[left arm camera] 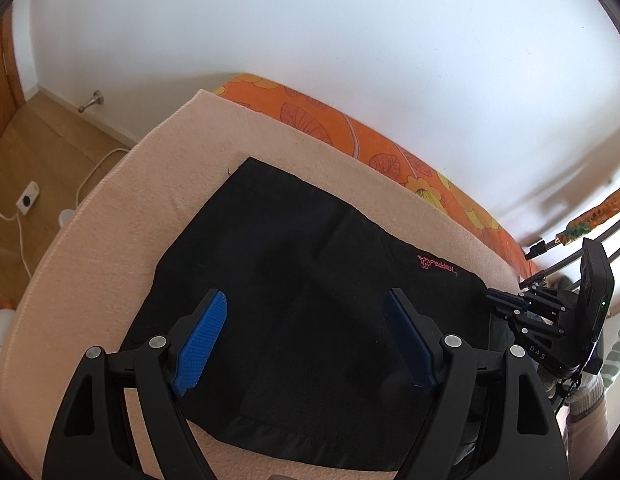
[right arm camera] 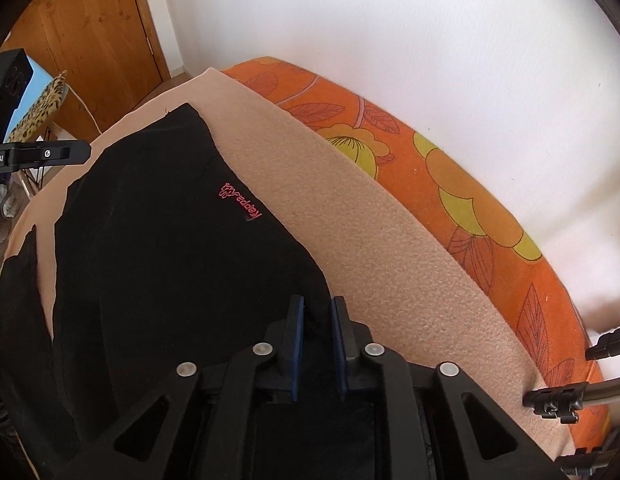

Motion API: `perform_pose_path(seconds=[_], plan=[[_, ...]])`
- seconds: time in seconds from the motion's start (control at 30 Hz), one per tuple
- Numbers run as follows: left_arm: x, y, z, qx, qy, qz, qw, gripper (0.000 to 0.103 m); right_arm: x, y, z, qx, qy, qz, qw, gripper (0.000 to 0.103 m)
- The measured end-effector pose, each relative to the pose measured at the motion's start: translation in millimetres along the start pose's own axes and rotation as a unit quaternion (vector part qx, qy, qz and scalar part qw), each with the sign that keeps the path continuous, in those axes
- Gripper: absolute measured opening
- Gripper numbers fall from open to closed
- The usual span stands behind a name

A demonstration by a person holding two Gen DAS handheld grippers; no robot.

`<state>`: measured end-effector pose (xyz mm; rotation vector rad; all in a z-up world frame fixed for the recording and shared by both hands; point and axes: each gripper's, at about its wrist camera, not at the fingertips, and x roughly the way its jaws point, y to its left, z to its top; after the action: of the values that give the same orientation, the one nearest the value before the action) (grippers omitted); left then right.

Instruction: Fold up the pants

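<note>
1. The black Kappa pants (left arm camera: 293,300), partly folded, are laid flat on the bed's beige blanket (left arm camera: 109,240), near its wall edge.
2. The left gripper (left arm camera: 310,344) is held wide open above them; the right gripper (right arm camera: 317,344) is nearly closed, apparently pinching their edge.
3. The soft, light, limp fabric is best taken at hems or corners.

Black pants (left arm camera: 293,280) with a pink Kappa logo (left arm camera: 437,267) lie folded flat on a beige blanket (left arm camera: 109,248).

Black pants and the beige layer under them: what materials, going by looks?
Black pants: looks like matte knit or sweat fabric, no sheen, soft creases, pink embroidered logo. Weave too dark to confirm.

Beige blanket: probably fleece; pebbled, pilled nap, matte.

Right gripper has its fingers nearly closed at the pants' edge; the left gripper is open.
</note>
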<state>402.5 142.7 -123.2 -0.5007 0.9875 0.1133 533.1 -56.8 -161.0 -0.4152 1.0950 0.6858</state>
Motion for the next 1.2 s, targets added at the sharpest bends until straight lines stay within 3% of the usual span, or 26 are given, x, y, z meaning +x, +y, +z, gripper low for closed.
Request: perform_pose_path(seconds=[0.23, 0.43, 0.67, 0.87, 0.93, 0.97, 1.0, 1.03, 1.13, 1.2], plan=[[-4.1, -5.6, 1.6, -0.010, -0.001, -0.028, 0.9996, 0.081, -56.1, 26.7, -19.9, -0.012, -0.062, 0.000, 0.998, 0.005], [-5.3, -15.0, 2.6, -0.030, 0.004, -0.049, 0.9983, 0.081, -71.9, 83.5, -47.5, -0.058, -0.075, -0.021, 0.995, 0.003], [4.8, -42.7, -2.3, -0.012, 0.036, -0.063, 0.9973, 0.081, -68.0, 138.4, -75.4, -0.122, -0.075, -0.042, 0.989, 0.003], [37.2, -65.6, -8.8, 0.003, 0.087, -0.041, 0.9954, 0.081, -71.2, 151.3, -81.2, -0.130, -0.087, -0.035, 0.987, 0.003], [42.4, -63.2, -10.5, -0.008, 0.080, -0.034, 0.9962, 0.073, -75.1, 154.7, -81.2, -0.132, -0.093, -0.028, 0.986, 0.003], [43.3, -60.4, -10.3, -0.015, 0.073, -0.039, 0.9965, 0.064, -76.6, 154.5, -80.9, -0.130, -0.094, -0.024, 0.987, 0.003], [45.0, -56.6, -10.0, -0.025, 0.073, -0.048, 0.9959, 0.039, -79.7, 150.9, -83.6, -0.126, -0.095, -0.019, 0.987, 0.003], [46.6, -52.1, -9.3, -0.035, 0.073, -0.056, 0.9951, 0.027, -80.8, 148.9, -83.1, -0.122, -0.095, -0.014, 0.988, 0.003], [44.1, -42.6, -9.7, -0.043, 0.057, -0.076, 0.9946, 0.011, -86.6, 133.2, -85.0, -0.105, -0.094, 0.008, 0.990, 0.003], [35.8, -42.4, -12.7, -0.030, 0.035, -0.079, 0.9958, 0.008, -85.8, 126.1, -80.8, -0.094, -0.091, 0.024, 0.991, 0.004]])
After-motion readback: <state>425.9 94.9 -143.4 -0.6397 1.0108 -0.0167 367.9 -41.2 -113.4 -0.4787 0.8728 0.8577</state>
